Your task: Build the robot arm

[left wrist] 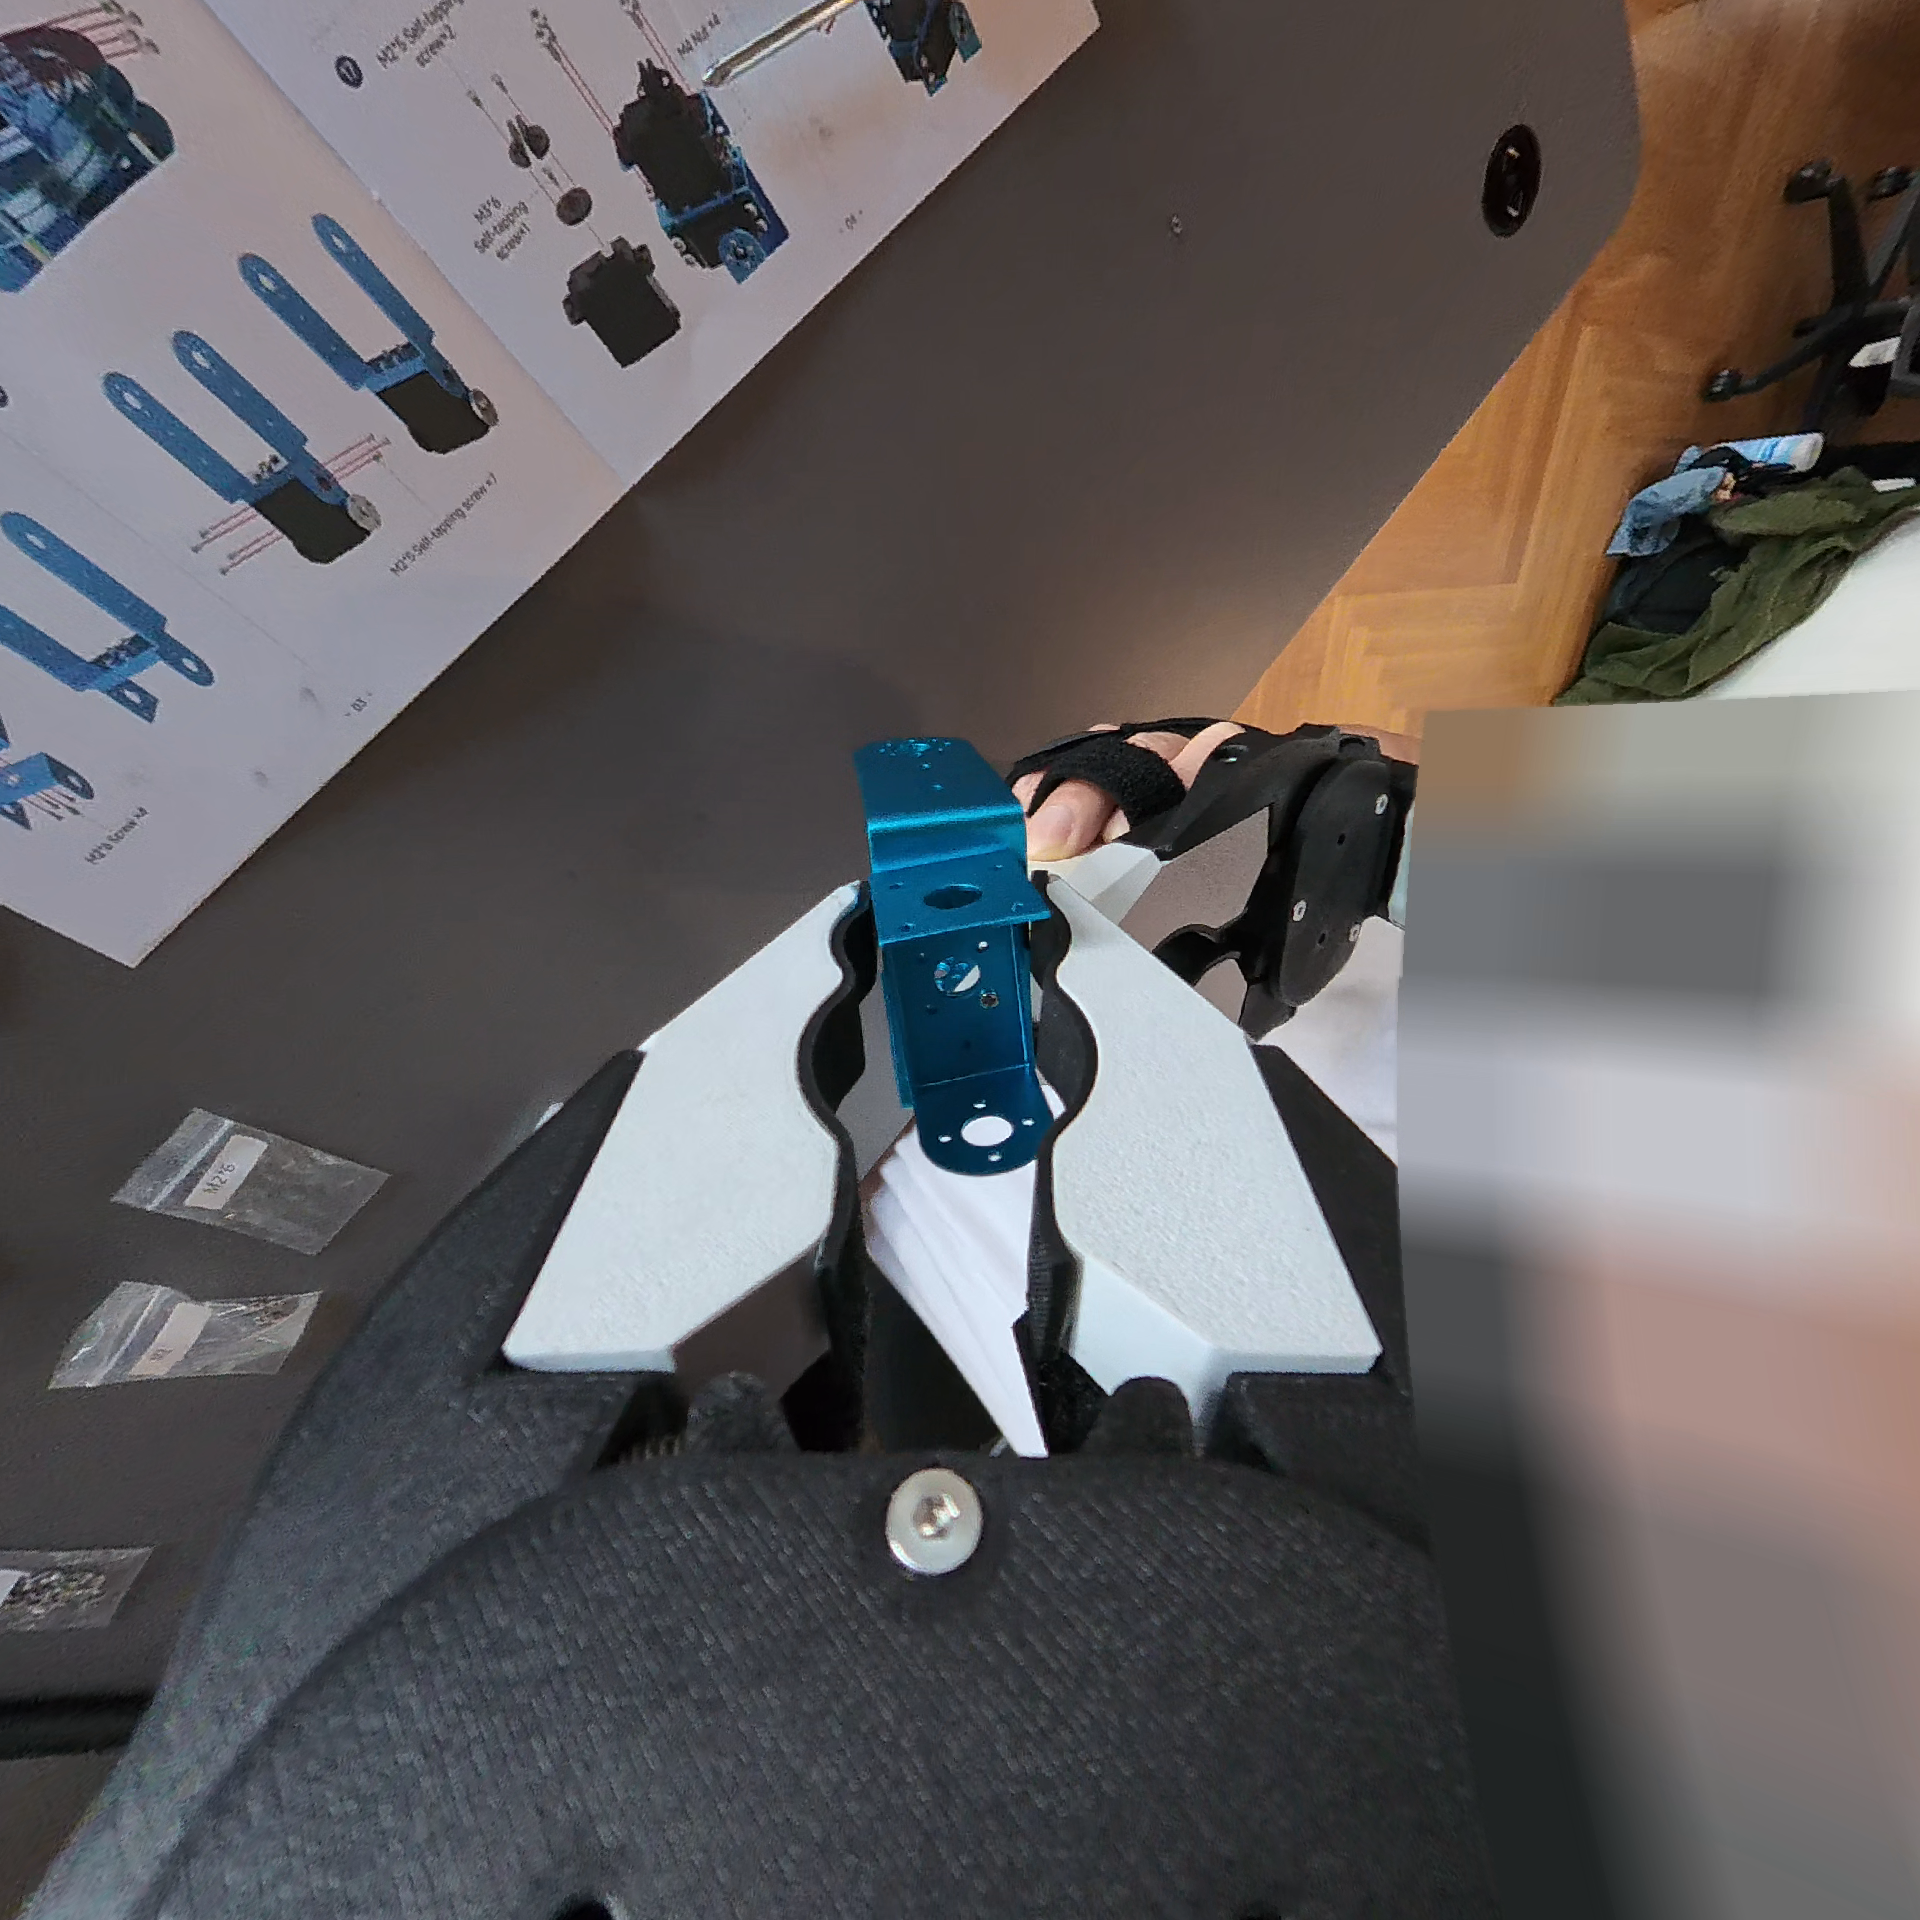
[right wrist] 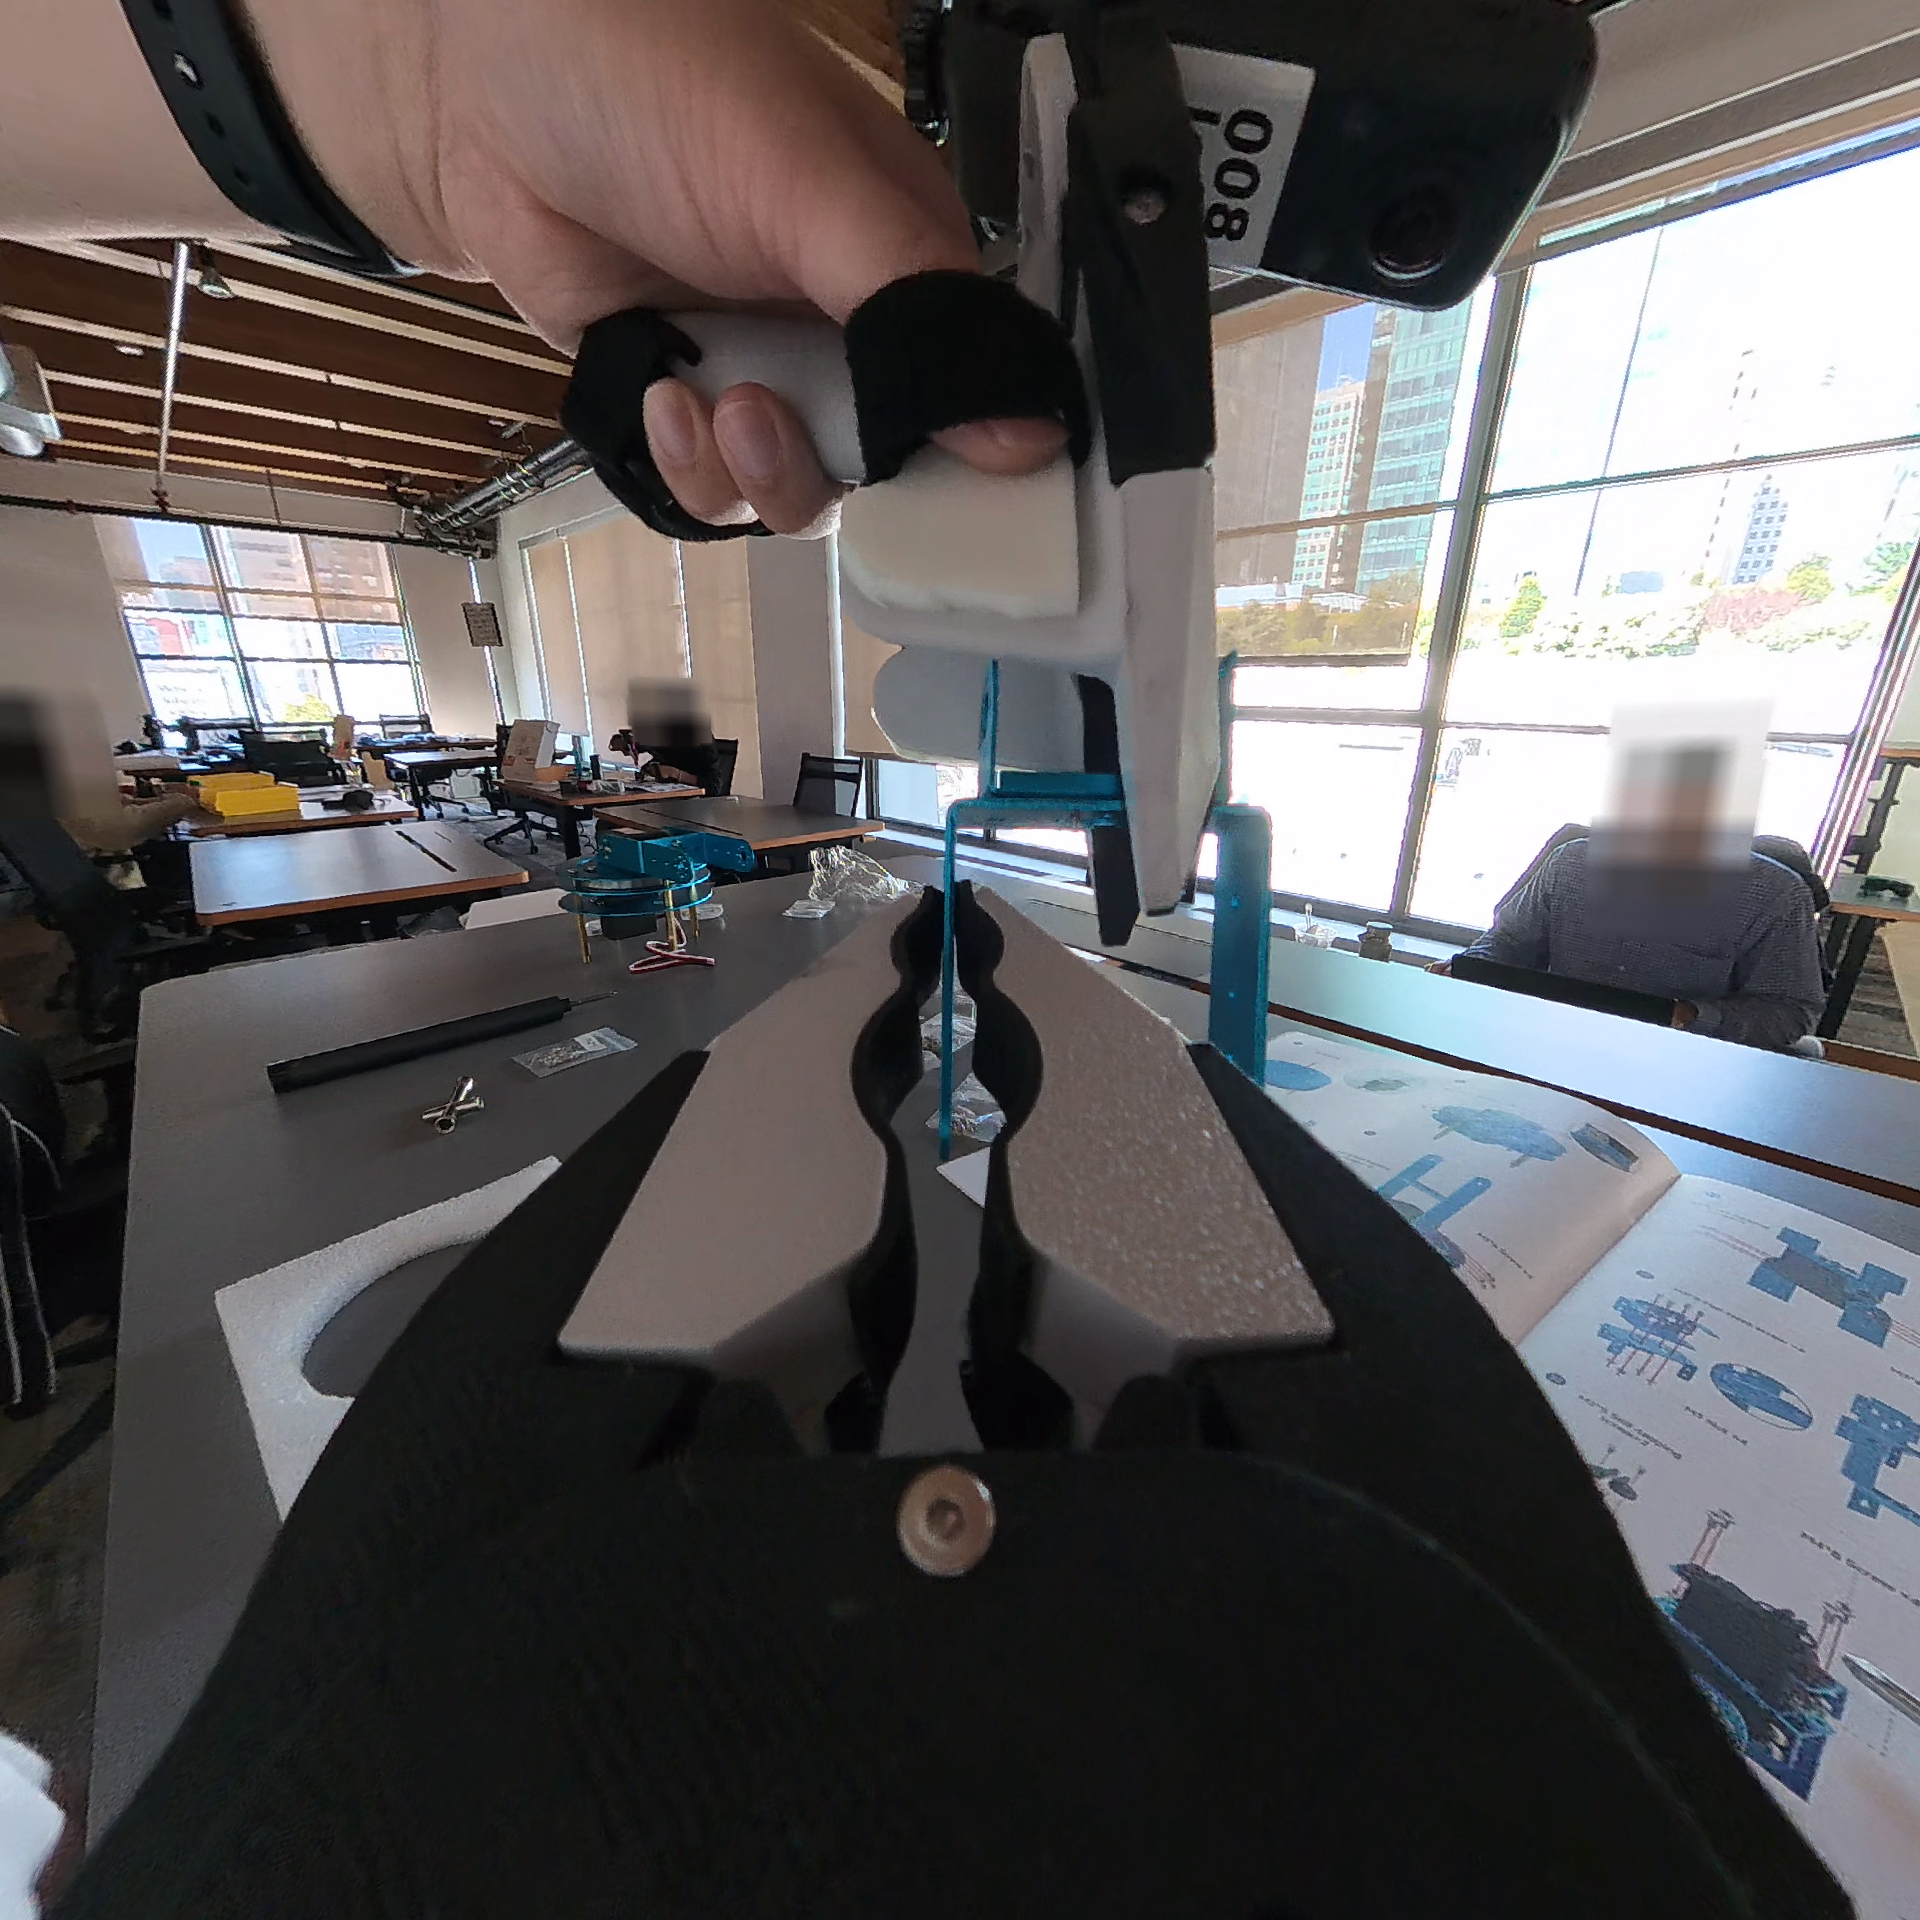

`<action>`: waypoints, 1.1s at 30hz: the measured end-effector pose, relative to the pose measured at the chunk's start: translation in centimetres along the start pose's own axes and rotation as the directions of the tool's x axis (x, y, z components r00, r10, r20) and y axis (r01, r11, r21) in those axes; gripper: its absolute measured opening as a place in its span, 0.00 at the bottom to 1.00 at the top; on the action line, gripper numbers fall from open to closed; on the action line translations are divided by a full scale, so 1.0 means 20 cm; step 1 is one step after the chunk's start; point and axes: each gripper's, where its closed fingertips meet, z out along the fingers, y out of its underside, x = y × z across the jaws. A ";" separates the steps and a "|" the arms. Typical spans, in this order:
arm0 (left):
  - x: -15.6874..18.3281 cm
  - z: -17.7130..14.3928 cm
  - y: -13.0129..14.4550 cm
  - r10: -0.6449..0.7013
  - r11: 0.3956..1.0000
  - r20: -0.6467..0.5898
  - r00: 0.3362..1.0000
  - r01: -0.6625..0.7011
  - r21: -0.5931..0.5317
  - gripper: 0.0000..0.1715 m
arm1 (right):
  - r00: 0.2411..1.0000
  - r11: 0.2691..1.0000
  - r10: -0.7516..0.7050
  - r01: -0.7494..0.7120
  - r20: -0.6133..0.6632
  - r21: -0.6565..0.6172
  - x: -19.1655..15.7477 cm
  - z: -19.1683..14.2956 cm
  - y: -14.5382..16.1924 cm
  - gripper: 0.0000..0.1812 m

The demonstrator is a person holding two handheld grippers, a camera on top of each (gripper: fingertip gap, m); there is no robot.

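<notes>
My left gripper (left wrist: 956, 904) is shut on a blue metal U-shaped bracket (left wrist: 951, 997), which stands up between its white fingers. In the right wrist view the left gripper (right wrist: 1132, 831) comes down from above in a person's hand and holds the bracket (right wrist: 1242, 935) above the grey table (right wrist: 312, 1143). My right gripper (right wrist: 945, 899) is closed on one thin leg of that bracket. In the left wrist view the right gripper (left wrist: 1070, 873) meets the bracket's right flange.
An open instruction booklet (left wrist: 312, 416) lies on the table, at the right in the right wrist view (right wrist: 1662, 1351). Small bags of screws (left wrist: 249, 1179), a black screwdriver (right wrist: 416, 1039), a cross wrench (right wrist: 454, 1103), white foam (right wrist: 301, 1320) and a partly built blue assembly (right wrist: 649, 862) lie about. The grippers are tip to tip, or close to it.
</notes>
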 end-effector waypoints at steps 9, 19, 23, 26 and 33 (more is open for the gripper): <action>-0.03 0.02 -0.02 0.015 1.000 0.029 0.999 -0.015 -0.018 0.16 | 1.000 0.999 0.016 -0.016 -0.012 -0.027 0.03 0.01 0.04 0.00; -0.05 0.03 -0.01 0.050 0.998 0.030 0.998 -0.050 -0.025 0.15 | 1.000 1.000 0.016 -0.016 0.004 -0.023 0.02 0.01 0.04 0.04; -0.06 0.02 -0.01 0.042 0.999 0.005 0.999 -0.042 0.003 0.15 | 1.000 0.998 0.007 -0.005 0.024 -0.067 0.00 0.02 0.08 0.05; -0.09 0.03 -0.01 0.024 0.999 -0.030 0.999 -0.023 0.031 0.15 | 0.999 0.994 -0.002 0.006 0.036 -0.107 -0.01 0.01 0.13 0.07; -0.21 0.10 0.02 -0.028 0.998 -0.110 0.994 0.034 0.059 0.15 | 0.999 0.977 -0.012 0.021 0.044 -0.213 0.04 -0.17 0.24 0.12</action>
